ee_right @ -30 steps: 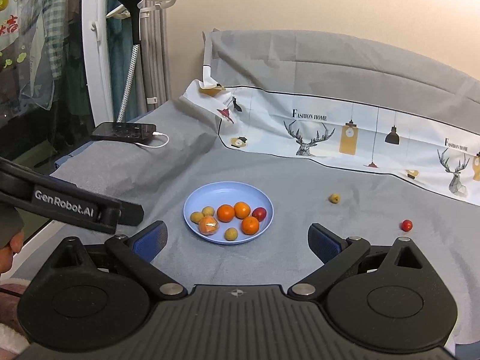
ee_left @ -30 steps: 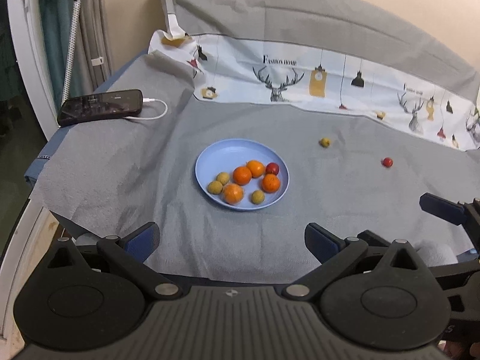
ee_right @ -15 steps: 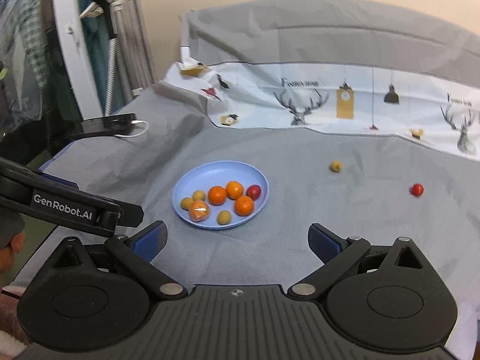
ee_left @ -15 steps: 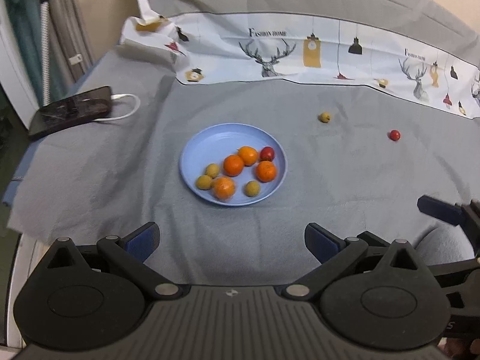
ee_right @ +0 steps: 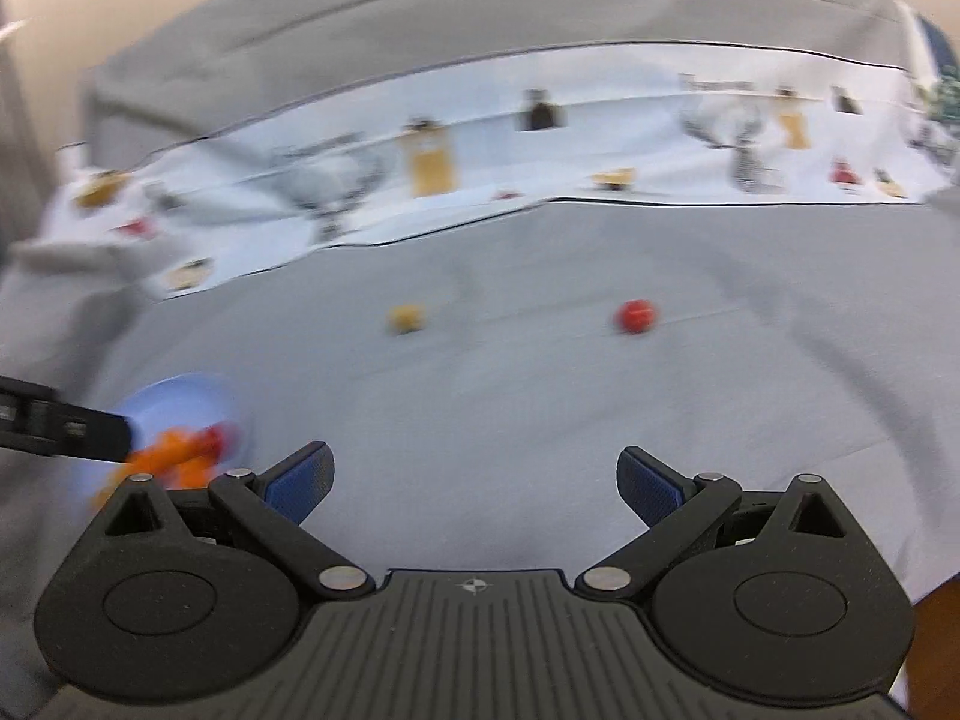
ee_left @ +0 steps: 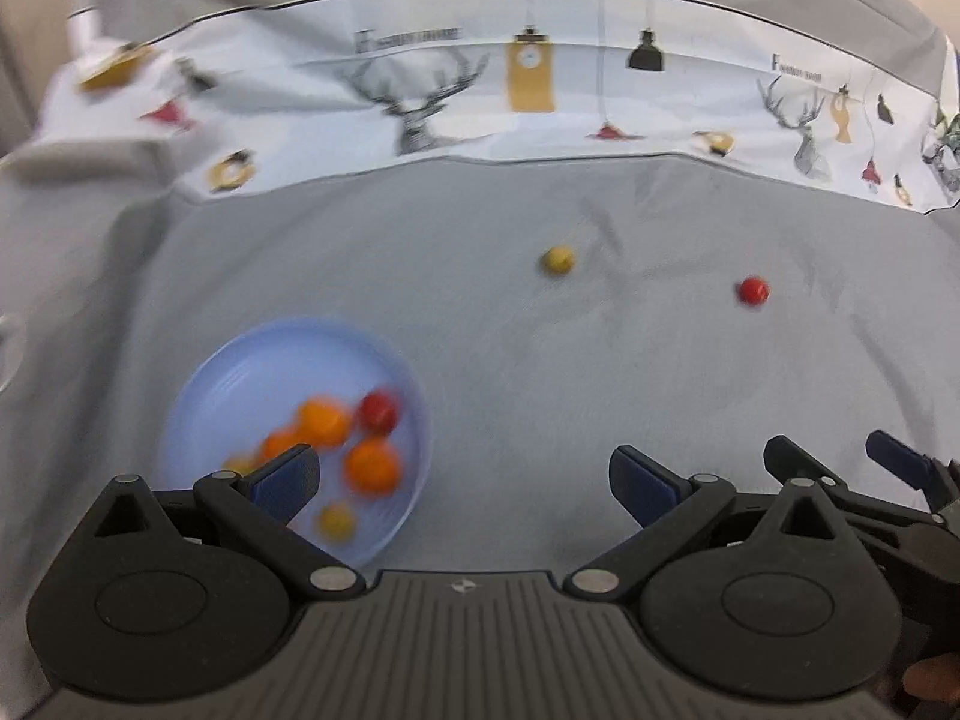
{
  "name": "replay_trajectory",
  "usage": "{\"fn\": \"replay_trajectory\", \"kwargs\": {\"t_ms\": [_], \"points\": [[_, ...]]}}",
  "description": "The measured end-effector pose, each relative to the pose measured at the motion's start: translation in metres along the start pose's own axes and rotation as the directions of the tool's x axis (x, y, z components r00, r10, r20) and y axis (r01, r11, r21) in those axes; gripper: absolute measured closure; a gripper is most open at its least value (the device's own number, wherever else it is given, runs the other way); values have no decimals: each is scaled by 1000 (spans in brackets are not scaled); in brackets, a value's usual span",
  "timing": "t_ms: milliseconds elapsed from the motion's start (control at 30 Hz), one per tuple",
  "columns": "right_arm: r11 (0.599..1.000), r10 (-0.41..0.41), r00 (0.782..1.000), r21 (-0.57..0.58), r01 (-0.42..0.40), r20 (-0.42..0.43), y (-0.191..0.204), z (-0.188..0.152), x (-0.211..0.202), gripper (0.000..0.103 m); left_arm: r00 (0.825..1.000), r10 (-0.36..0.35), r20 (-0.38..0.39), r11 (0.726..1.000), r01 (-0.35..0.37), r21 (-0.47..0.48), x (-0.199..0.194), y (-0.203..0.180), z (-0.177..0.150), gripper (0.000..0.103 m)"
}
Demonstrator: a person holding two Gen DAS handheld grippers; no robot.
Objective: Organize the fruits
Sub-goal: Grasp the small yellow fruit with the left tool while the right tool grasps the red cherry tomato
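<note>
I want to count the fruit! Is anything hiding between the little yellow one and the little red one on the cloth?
No. Both wrist views show only bare grey cloth between the yellow fruit and the red fruit.

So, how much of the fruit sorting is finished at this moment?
Most fruit already lies in the blue plate. In hand: nothing; the left gripper and right gripper are both open and empty. Left: a yellow fruit and a red fruit sit loose on the grey cloth.
</note>
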State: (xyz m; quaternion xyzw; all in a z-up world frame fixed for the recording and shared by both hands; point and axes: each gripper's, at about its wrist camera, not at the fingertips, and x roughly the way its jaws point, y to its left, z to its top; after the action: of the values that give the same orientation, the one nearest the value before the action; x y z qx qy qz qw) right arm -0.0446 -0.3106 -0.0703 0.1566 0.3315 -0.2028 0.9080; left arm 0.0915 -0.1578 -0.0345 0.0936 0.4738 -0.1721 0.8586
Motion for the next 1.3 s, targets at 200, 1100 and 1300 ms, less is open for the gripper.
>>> {"fn": "replay_trajectory", "kwargs": {"t_ms": [200, 1100, 1300], "points": [[985, -165, 986, 59, 165, 5, -52, 29, 91, 3, 1000, 7, 30, 1000, -7, 16, 98, -35, 68, 0], [973, -227, 969, -12, 229, 92, -88, 46, 230, 72, 999, -49, -10, 984, 50, 171, 224, -73, 112, 75], [960, -277, 955, 63, 271, 104, -102, 49, 213, 73, 995, -101, -8, 985, 101, 142, 161, -68, 100, 75]]}}
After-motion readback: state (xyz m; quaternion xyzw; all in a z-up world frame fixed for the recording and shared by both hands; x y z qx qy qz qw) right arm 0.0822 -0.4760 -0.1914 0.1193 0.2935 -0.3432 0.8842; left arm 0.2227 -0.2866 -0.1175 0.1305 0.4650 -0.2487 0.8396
